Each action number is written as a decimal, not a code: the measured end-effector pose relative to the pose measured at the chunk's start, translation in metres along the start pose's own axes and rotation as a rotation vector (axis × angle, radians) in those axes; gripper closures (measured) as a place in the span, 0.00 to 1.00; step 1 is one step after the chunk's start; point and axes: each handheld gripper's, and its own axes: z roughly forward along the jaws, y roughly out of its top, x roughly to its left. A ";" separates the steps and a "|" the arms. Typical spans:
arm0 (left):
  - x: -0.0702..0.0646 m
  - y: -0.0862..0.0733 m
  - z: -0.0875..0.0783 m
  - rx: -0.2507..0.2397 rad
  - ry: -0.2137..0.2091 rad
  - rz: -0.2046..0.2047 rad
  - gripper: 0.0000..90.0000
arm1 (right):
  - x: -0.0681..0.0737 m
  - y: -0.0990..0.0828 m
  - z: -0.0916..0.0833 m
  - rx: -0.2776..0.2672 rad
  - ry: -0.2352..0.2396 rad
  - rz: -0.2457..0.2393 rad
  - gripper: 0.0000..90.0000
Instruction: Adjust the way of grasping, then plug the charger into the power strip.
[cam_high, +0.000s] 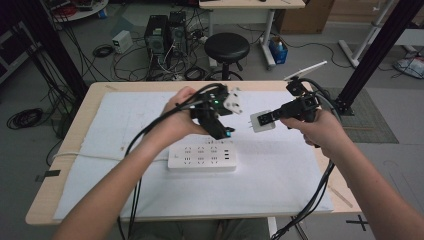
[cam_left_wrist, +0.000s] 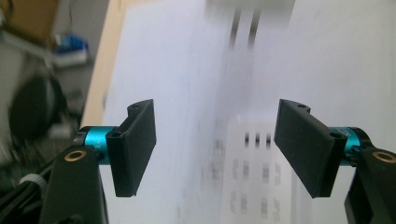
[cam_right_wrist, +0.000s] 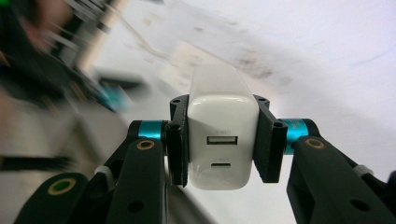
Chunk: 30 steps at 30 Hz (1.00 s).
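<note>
A white power strip (cam_high: 201, 156) lies flat on the white mat, near the table's middle. Above it and to the right, my right gripper (cam_high: 274, 116) is shut on a white USB charger (cam_high: 262, 121), whose prongs point left. In the right gripper view the charger (cam_right_wrist: 223, 135) sits clamped between both jaws of the right gripper (cam_right_wrist: 223, 123), its two ports facing the camera. My left gripper (cam_high: 221, 128) hovers above the strip's far edge. It is open (cam_left_wrist: 215, 128) and holds nothing. Beyond its jaws I see the blurred strip (cam_left_wrist: 252, 182) and the charger's prongs (cam_left_wrist: 243, 28).
The white mat (cam_high: 300, 170) covers most of the wooden table (cam_high: 65, 165). Cables trail from both grippers over the front edge. Behind the table stand a black stool (cam_high: 227, 47) and computer towers (cam_high: 165, 32) amid floor cables.
</note>
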 end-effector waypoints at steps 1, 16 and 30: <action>0.006 -0.010 -0.002 0.051 -0.016 -0.048 0.32 | 0.000 0.002 -0.002 0.036 -0.031 -0.036 0.69; 0.054 -0.149 -0.023 0.507 -0.145 -0.486 0.22 | 0.010 0.027 0.014 0.323 -0.356 -0.474 0.69; 0.055 -0.155 -0.042 0.426 -0.124 -0.514 0.22 | 0.017 0.037 0.023 0.345 -0.337 -0.540 0.69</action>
